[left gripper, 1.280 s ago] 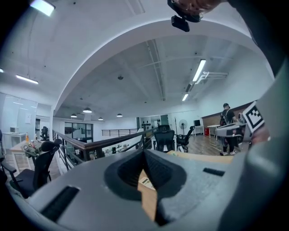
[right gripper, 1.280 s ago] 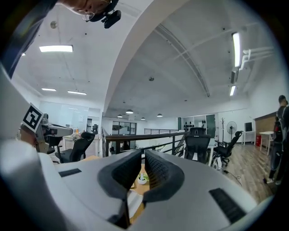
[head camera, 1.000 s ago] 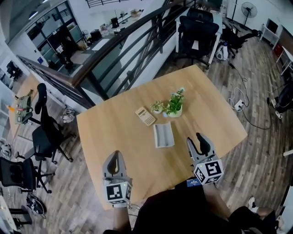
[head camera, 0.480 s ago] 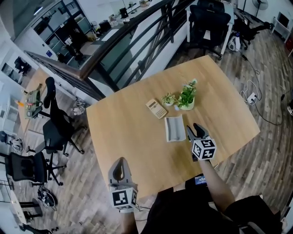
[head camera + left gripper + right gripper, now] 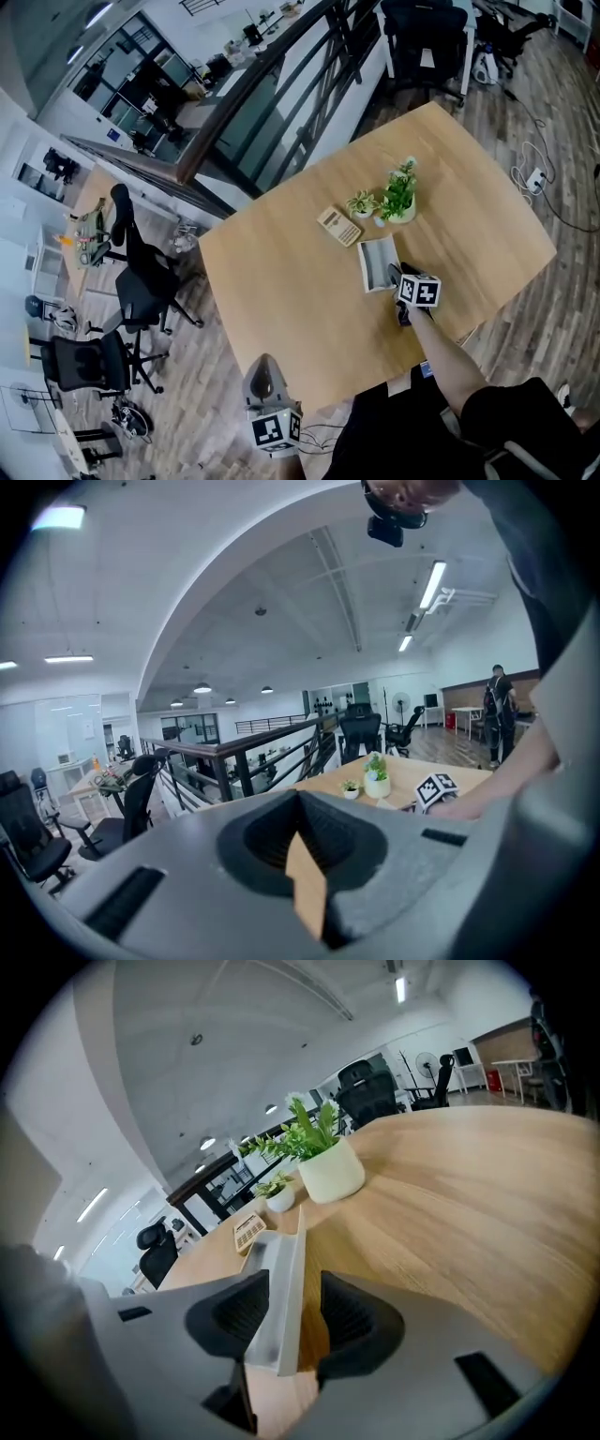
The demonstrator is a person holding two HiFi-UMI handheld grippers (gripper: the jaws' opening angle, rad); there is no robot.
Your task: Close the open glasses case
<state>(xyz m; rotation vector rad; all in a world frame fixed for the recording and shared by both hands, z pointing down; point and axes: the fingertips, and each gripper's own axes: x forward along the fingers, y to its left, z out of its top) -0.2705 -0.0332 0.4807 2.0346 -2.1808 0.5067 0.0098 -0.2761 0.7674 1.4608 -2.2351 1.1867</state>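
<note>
No legible text or markings.

An open-plan office: black swivel chairs [image 5: 142,272], a wooden table [image 5: 281,281], a railing [image 5: 246,98], long ceiling lights [image 5: 433,583].

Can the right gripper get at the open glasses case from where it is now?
Probably yes. The right gripper has its jaws apart, astride a raised edge of the glasses case, with nothing between them and it. The calculator and potted plants sit beyond the case, out of the way.
</note>
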